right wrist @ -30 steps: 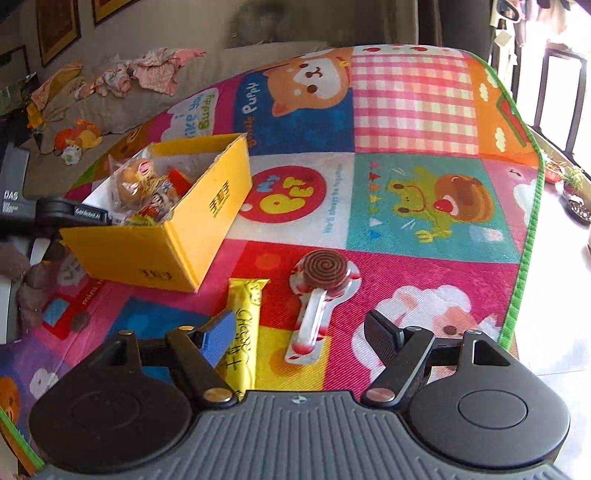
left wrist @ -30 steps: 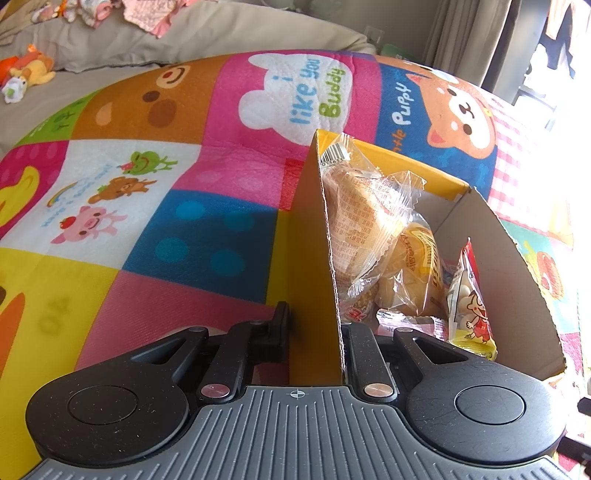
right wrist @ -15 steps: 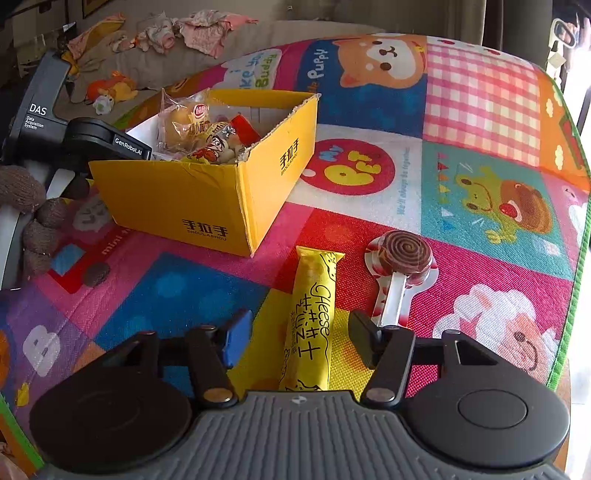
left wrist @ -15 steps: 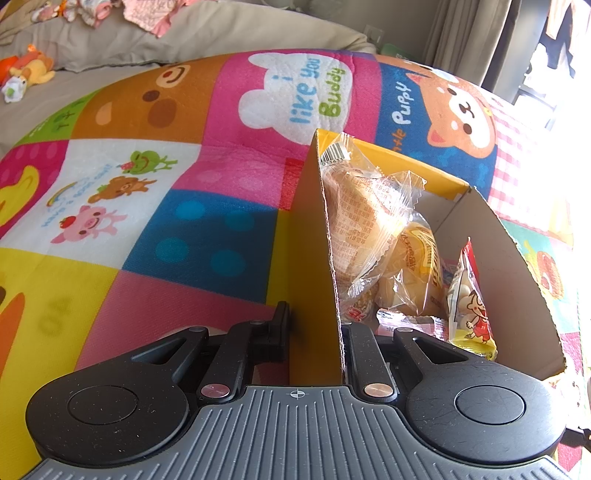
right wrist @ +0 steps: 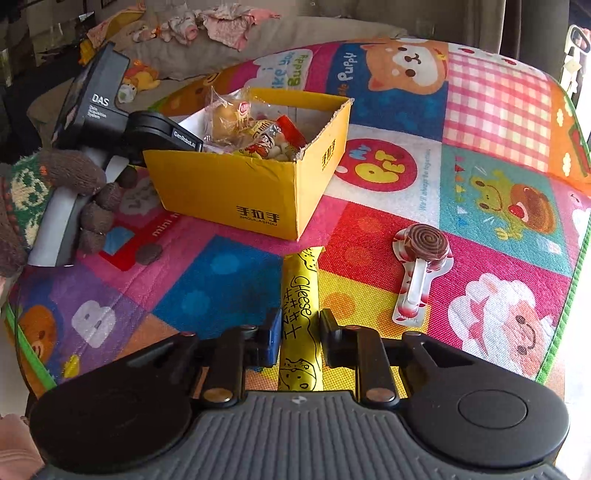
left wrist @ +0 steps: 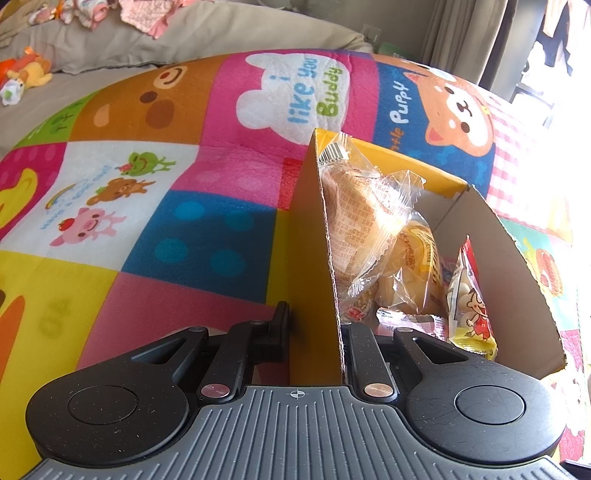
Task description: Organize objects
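A yellow cardboard box (right wrist: 258,192) holds several wrapped snacks (right wrist: 255,136) on the colourful play mat. My left gripper (left wrist: 314,325) is shut on the box's side wall (left wrist: 314,258), one finger outside and one inside, and it also shows in the right wrist view (right wrist: 162,133). My right gripper (right wrist: 299,328) has its fingers close around a yellow cheese stick packet (right wrist: 301,317) that lies on the mat. A brown swirl lollipop (right wrist: 424,254) in clear wrap lies to its right.
The play mat (right wrist: 480,177) has a green edge at the right (right wrist: 569,295), with floor beyond. A beige cushion with clothes and soft toys (right wrist: 207,22) lies behind the box.
My right gripper moved left from the lollipop to over the cheese stick, and its fingers closed in around the packet. My left gripper and the box stayed still.
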`<move>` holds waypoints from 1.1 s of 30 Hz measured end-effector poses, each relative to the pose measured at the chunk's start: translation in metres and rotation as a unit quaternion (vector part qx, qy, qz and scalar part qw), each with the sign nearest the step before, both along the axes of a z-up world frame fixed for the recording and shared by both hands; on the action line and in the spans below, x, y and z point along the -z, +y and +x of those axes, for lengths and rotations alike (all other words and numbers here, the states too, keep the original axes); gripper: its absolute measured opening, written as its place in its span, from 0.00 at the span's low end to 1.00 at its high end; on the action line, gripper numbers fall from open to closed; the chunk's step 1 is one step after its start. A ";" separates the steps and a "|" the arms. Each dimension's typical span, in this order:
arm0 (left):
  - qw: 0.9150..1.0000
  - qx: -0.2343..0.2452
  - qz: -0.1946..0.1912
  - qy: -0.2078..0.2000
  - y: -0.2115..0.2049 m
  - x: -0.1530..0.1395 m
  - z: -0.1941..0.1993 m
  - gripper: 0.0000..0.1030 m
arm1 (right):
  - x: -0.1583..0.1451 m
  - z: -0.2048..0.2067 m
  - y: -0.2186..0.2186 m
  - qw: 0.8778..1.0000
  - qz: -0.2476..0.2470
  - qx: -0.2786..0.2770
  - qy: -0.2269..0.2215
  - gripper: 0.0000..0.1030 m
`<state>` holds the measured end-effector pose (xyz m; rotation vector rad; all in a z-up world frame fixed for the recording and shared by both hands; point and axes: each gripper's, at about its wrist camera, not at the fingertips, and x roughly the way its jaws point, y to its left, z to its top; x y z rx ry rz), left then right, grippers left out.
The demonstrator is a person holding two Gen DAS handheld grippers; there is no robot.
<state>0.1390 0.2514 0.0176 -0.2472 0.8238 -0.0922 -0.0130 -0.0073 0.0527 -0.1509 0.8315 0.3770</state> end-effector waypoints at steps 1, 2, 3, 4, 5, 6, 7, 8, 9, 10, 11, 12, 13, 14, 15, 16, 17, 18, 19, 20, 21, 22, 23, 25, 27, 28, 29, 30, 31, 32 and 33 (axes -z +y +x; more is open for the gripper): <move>1.000 0.000 0.000 0.000 0.000 0.000 0.000 0.16 | -0.005 -0.003 -0.001 1.000 0.004 -0.002 -0.003 0.20; 1.000 0.000 0.001 0.000 0.000 0.000 0.000 0.16 | -0.010 -0.006 -0.001 1.000 0.009 -0.003 -0.005 0.20; 1.000 0.000 0.000 0.000 0.000 0.000 0.000 0.16 | -0.015 -0.009 -0.002 1.000 0.017 -0.006 -0.007 0.20; 1.000 0.000 0.000 0.000 0.000 0.000 0.000 0.16 | -0.020 -0.011 -0.003 1.000 0.024 -0.008 -0.008 0.20; 1.000 0.000 0.000 0.000 0.000 0.000 0.000 0.16 | -0.025 -0.013 -0.004 0.999 0.032 -0.010 -0.010 0.20; 1.000 0.000 0.001 0.000 0.000 0.000 0.000 0.16 | -0.031 -0.014 -0.004 0.999 0.040 -0.012 -0.012 0.20; 1.000 0.000 0.000 0.000 0.000 0.000 0.000 0.16 | -0.036 -0.016 -0.005 0.999 0.046 -0.013 -0.017 0.18; 1.000 0.000 0.000 0.000 0.000 0.000 0.000 0.16 | -0.041 -0.018 -0.005 0.998 0.052 -0.014 -0.022 0.16; 1.000 0.000 0.000 0.000 0.000 0.000 0.000 0.16 | -0.046 -0.018 -0.006 0.998 0.057 -0.015 -0.027 0.09; 1.000 0.000 0.000 0.000 0.000 0.000 0.000 0.16 | -0.051 -0.019 -0.007 0.997 0.062 -0.016 -0.031 0.06; 1.000 0.000 0.000 0.000 0.000 0.000 0.000 0.16 | -0.055 -0.018 -0.008 0.997 0.066 -0.015 -0.035 0.06; 1.000 0.000 0.001 0.000 0.000 0.000 0.000 0.16 | -0.059 -0.018 -0.009 0.997 0.070 -0.013 -0.040 0.06; 1.000 0.000 0.000 0.001 0.000 0.000 0.000 0.16 | -0.062 -0.017 -0.009 0.997 0.070 -0.011 -0.044 0.06; 1.000 0.000 0.000 0.001 0.000 0.000 0.000 0.16 | -0.064 -0.016 -0.009 0.996 0.068 -0.009 -0.048 0.06; 1.000 0.000 0.001 0.001 0.000 0.000 0.000 0.16 | -0.065 -0.016 -0.010 0.997 0.066 -0.007 -0.050 0.06; 1.000 0.000 0.001 0.001 0.000 0.000 0.000 0.16 | -0.065 -0.015 -0.010 0.997 0.065 -0.004 -0.050 0.06; 1.000 0.000 0.001 0.002 0.000 0.000 0.001 0.16 | -0.064 -0.015 -0.010 0.997 0.064 -0.002 -0.049 0.06; 1.000 0.000 0.002 0.003 -0.001 0.000 0.001 0.16 | -0.062 -0.016 -0.010 0.997 0.058 0.002 -0.049 0.06; 1.000 0.002 0.004 0.004 -0.001 0.000 0.001 0.16 | -0.061 -0.017 -0.010 0.997 0.051 0.005 -0.050 0.07; 1.000 0.003 0.005 0.004 -0.001 0.000 0.001 0.16 | -0.059 -0.019 -0.009 0.998 0.045 0.007 -0.053 0.07; 1.000 0.003 0.005 0.004 -0.001 0.000 0.001 0.16 | -0.058 -0.023 -0.009 0.998 0.034 0.006 -0.059 0.09; 1.000 0.002 0.005 0.004 -0.001 0.000 0.001 0.16 | -0.055 -0.027 -0.008 0.998 0.022 0.005 -0.064 0.13; 1.000 0.001 0.004 0.003 -0.001 0.000 0.001 0.16 | -0.053 -0.029 -0.009 0.998 0.015 0.007 -0.066 0.16; 1.000 0.000 0.002 0.001 0.000 0.000 0.000 0.16 | -0.046 -0.033 -0.010 0.998 0.009 0.010 -0.061 0.31; 1.000 0.001 0.002 0.000 0.000 0.000 0.000 0.16 | -0.038 -0.036 -0.009 0.999 0.009 0.007 -0.052 0.40; 1.000 0.001 0.002 -0.001 0.000 0.000 0.000 0.16 | -0.032 -0.038 -0.007 0.999 0.005 0.003 -0.047 0.42; 1.000 0.001 0.002 -0.001 0.000 0.000 0.000 0.16 | -0.028 -0.039 -0.005 0.999 0.002 -0.001 -0.041 0.43; 1.000 0.001 0.002 -0.002 0.000 0.000 -0.001 0.16 | -0.023 -0.039 -0.002 0.999 0.001 -0.005 -0.035 0.44; 1.000 0.001 0.002 -0.003 0.000 0.000 -0.001 0.16 | -0.018 -0.038 0.000 1.000 0.003 -0.009 -0.027 0.45; 1.000 0.002 0.001 -0.004 0.000 0.000 -0.001 0.15 | -0.012 -0.037 0.003 1.000 0.006 -0.013 -0.019 0.45; 1.000 0.002 0.002 -0.004 0.000 0.000 -0.001 0.15 | -0.007 -0.034 0.006 1.000 0.010 -0.015 -0.011 0.45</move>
